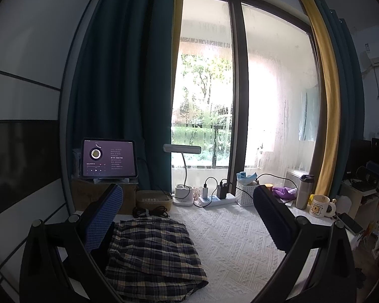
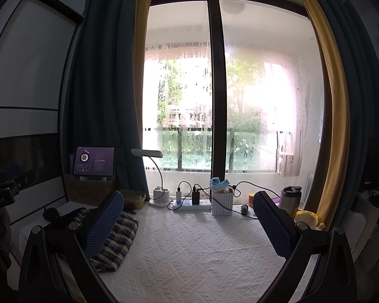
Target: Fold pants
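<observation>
Pants (image 1: 151, 252) lie left on the tablecloth (image 1: 235, 240), before the tablet (image 1: 108, 157).

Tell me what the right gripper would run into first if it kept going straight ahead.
Probably the white basket by the power strip; before it lies only bare white tablecloth. The right gripper is open; depth is uncertain.

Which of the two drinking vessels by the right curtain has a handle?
The white mug with the bear picture; its handle points right. The steel tumbler beside it is taller, lidded and handleless.
</observation>
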Demonstrator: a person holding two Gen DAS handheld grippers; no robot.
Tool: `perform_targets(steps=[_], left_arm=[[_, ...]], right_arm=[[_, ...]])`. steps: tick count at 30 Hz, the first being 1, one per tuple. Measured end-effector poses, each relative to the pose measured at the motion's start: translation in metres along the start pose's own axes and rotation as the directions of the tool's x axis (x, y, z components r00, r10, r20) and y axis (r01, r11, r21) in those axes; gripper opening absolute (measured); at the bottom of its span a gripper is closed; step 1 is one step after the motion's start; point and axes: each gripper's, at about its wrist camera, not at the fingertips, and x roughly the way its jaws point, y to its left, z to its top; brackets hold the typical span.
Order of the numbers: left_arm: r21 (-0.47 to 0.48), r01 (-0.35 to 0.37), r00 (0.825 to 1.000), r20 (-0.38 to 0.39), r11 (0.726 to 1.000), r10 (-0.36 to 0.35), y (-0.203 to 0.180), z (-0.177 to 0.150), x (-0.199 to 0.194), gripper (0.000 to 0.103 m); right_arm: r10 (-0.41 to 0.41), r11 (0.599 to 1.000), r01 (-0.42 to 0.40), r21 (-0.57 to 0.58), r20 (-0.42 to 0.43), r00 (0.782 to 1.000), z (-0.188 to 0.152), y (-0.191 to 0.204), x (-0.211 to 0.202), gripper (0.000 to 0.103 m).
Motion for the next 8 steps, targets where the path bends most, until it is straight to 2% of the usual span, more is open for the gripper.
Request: perform_targets(steps=[8], left_arm=[[0.002, 0.008, 1.000, 0.004, 1.000, -0.008, 0.0005, 0.0000, -0.0005, 0.102]], right_arm=[[0.001, 1.000, -0.001, -0.001, -0.002, 1.000, 0.0005, -0.0001, 0.0002, 0.103]])
